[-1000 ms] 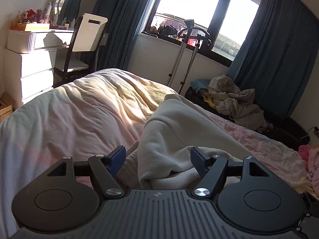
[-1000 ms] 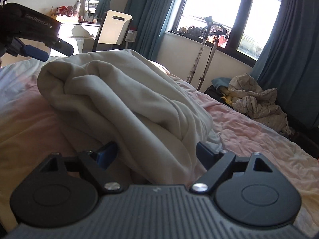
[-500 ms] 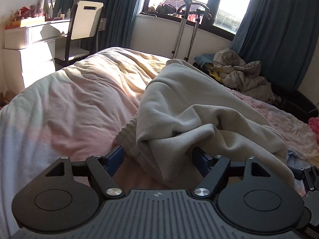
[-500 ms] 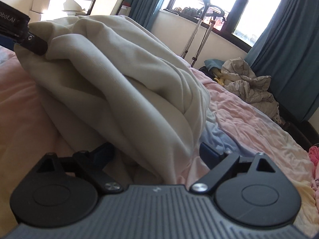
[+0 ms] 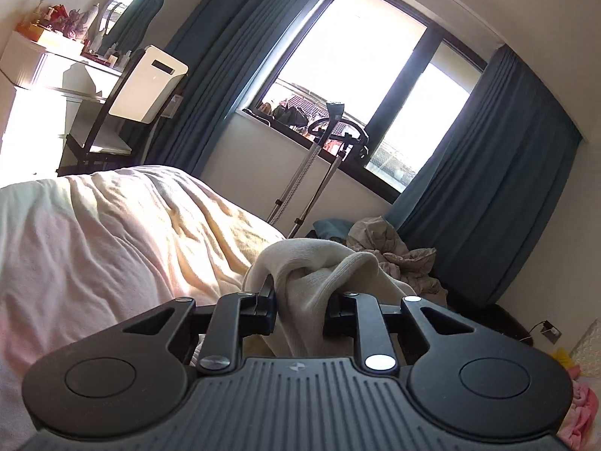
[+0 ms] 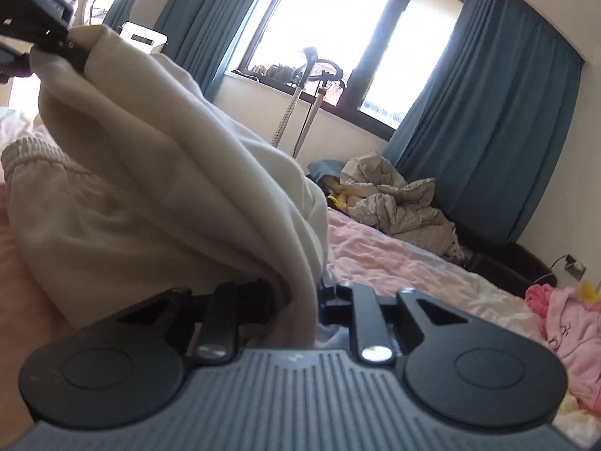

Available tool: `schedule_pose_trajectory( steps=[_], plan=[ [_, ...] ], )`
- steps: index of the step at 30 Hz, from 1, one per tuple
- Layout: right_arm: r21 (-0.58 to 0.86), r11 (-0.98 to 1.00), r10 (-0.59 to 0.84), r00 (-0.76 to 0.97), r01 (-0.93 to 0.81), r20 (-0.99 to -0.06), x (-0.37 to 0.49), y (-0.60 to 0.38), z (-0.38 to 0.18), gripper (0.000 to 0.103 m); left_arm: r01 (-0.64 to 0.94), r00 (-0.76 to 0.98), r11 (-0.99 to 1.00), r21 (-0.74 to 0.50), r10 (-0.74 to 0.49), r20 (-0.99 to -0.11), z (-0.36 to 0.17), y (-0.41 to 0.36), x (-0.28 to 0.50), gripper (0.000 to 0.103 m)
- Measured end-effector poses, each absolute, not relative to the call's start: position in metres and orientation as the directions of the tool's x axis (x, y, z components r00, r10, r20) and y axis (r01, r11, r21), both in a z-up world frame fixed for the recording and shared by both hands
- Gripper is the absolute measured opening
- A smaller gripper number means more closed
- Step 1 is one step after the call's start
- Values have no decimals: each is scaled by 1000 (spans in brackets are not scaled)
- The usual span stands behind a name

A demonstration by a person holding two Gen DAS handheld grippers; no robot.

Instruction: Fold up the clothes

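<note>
A cream sweatshirt-like garment [image 6: 157, 173] hangs above the pink bed cover [image 6: 405, 263]. My left gripper [image 5: 300, 308] is shut on a bunched edge of the cream garment [image 5: 319, 270] and holds it up; it also shows at the top left of the right wrist view [image 6: 56, 45]. My right gripper [image 6: 296, 300] is shut on another edge of the garment. The cloth stretches between the two grippers. An elastic hem [image 6: 33, 154] droops at the left.
A pile of crumpled beige laundry [image 6: 394, 199] lies past the bed's far side under the window. Pink clothes [image 6: 571, 330] lie on the bed at right. A white dresser [image 5: 41, 86], a chair [image 5: 142, 90] and a metal stand [image 5: 315, 173] stand by the wall.
Both grippers have shut on the cream garment, which lay between open jaws before. The left gripper has lifted its edge up off the bed, and the cloth now hangs between them.
</note>
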State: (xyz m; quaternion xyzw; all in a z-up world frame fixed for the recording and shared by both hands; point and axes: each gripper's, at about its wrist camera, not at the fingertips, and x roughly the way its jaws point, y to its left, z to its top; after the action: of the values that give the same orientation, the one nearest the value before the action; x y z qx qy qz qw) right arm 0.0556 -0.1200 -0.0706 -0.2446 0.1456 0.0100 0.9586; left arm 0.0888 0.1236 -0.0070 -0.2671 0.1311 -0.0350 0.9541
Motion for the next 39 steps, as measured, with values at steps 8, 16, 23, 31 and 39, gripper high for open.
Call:
schedule_pose_trajectory(
  steps=[8, 16, 23, 31, 39],
  plan=[
    [-488, 822, 41, 886, -292, -462, 51, -112, -96, 34, -222, 889, 877, -426, 3, -459, -43, 130, 97, 29],
    [-78, 930, 318, 895, -358, -312, 11, -152, -26, 44, -234, 880, 870, -433, 2, -474, -32, 135, 82, 35],
    [-78, 947, 277, 914, -312, -296, 41, -153, -11, 61, -169, 927, 883, -438, -9, -375, -7, 127, 43, 48],
    [-157, 935, 220, 868, -318, -445, 98, -138, -57, 65, -61, 907, 934, -351, -95, -410, -22, 84, 62, 48],
    [-161, 960, 170, 934, -229, -313, 84, -141, -38, 18, -98, 869, 920, -380, -107, -482, -46, 86, 81, 48]
  ],
)
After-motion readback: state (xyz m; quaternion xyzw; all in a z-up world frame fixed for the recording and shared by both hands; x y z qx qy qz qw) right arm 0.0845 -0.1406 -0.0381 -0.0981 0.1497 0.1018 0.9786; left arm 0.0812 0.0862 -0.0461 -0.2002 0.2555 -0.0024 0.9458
